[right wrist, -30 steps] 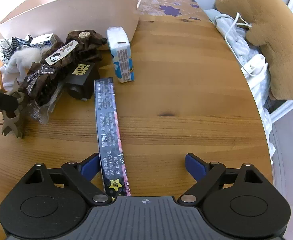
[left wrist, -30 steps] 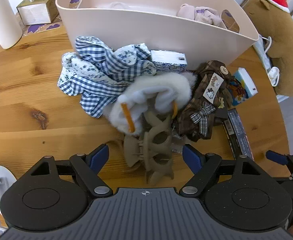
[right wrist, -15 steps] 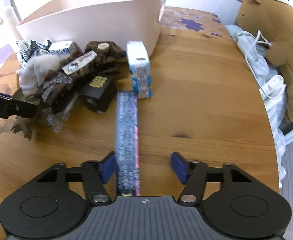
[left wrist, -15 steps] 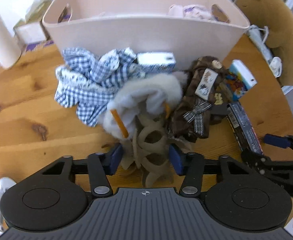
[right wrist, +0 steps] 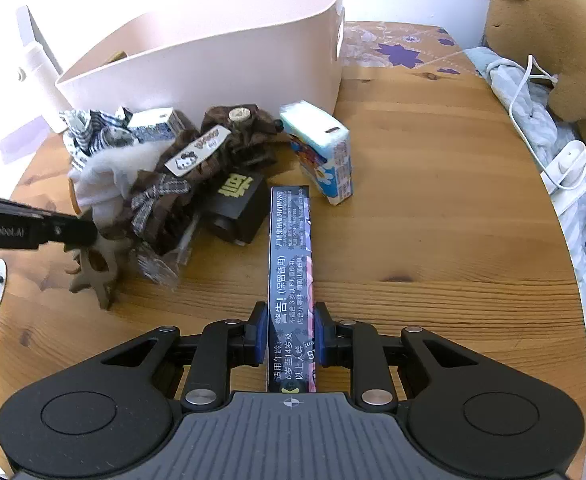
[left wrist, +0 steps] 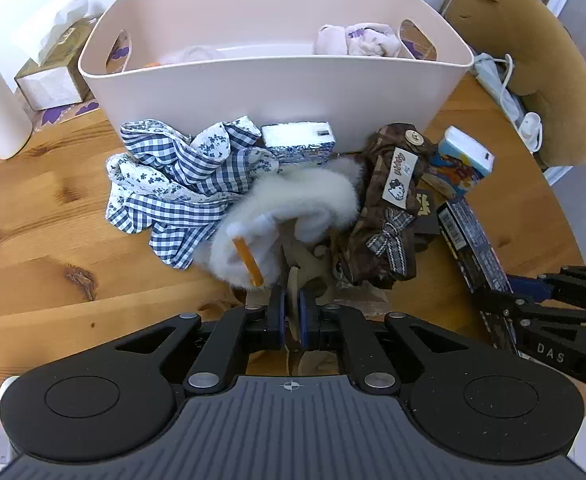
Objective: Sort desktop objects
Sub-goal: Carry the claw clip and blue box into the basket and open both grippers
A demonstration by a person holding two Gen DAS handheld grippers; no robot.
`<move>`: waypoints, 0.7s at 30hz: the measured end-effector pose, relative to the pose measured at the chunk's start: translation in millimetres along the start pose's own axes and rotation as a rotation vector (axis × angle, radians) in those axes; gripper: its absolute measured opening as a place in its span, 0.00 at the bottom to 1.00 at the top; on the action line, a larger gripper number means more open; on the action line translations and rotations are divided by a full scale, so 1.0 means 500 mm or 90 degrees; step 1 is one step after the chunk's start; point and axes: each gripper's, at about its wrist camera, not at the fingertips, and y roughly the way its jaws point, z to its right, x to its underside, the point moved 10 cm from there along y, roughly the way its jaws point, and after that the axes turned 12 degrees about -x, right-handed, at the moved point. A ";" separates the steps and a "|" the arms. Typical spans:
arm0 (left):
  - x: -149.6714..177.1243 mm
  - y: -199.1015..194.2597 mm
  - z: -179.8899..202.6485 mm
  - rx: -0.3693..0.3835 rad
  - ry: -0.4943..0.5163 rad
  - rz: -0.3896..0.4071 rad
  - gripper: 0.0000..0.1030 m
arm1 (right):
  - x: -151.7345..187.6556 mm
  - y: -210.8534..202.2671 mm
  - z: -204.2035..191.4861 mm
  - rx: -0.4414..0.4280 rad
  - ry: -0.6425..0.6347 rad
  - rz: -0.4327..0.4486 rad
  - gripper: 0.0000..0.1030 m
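A tan hair claw clip lies at the front of the pile. My left gripper is closing its jaws tight on it, and the blue pads pinch its edge. In the right wrist view the hair claw clip hangs under the left gripper. A long dark printed box lies flat on the wooden table, and my right gripper is closing shut on its near end, pads against both sides. Seen from the left wrist, the long dark box runs toward the right gripper.
A pale basket stands behind the pile: checked cloth, white fluffy piece, brown bow clip, small blue-white box, tissue pack, black cube. A brown plush toy and a charger are at the right edge.
Both grippers went from wide open to shut, the left on the hair claw clip and the right on the long box. The box now lies straight between the right fingers.
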 end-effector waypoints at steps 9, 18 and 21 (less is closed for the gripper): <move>0.019 -0.034 0.000 0.024 0.011 0.011 0.05 | -0.015 -0.033 -0.008 -0.005 0.006 0.027 0.21; 0.015 -0.095 -0.024 0.044 -0.003 0.033 0.05 | -0.043 -0.091 -0.037 -0.031 0.011 0.069 0.21; 0.005 -0.120 -0.035 0.051 -0.004 0.046 0.05 | -0.059 -0.113 -0.047 -0.050 0.022 0.087 0.21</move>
